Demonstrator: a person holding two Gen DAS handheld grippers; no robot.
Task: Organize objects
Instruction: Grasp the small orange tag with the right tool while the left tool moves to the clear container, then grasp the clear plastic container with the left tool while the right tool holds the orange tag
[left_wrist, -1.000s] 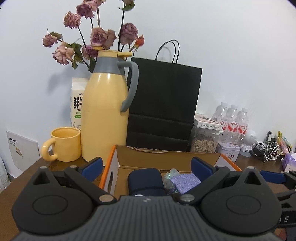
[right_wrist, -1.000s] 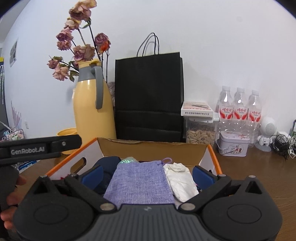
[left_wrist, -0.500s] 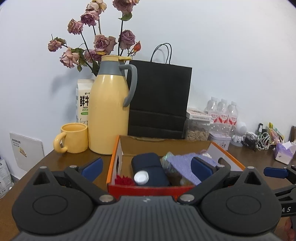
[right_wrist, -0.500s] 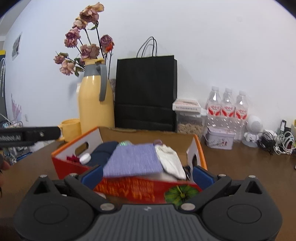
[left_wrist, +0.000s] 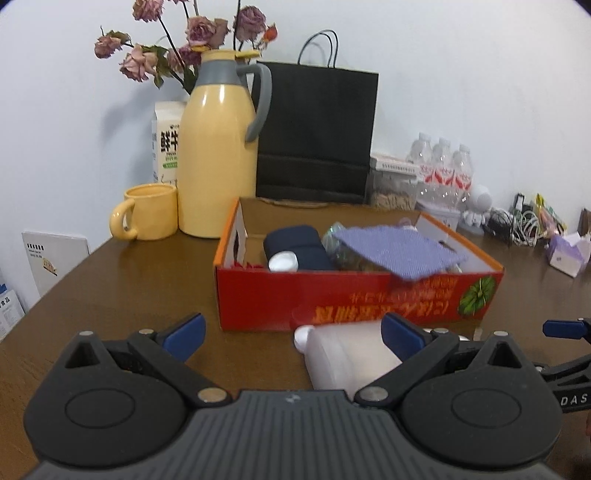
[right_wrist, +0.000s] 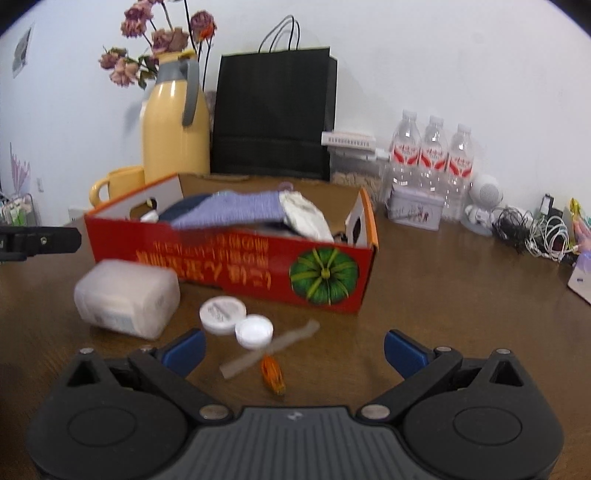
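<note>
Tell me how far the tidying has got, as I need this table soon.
Partly done: the red box already holds a purple cloth, a navy pouch and a white bag. Nothing is in hand; both hand-held grippers, left and right, are open. Left on the table: the translucent bottle, two white lids, a flat stick and an orange item.

Glossy printed cardboard box (right_wrist: 229, 254), woven purple cloth (left_wrist: 399, 251), polished wood table (right_wrist: 443, 295)
</note>
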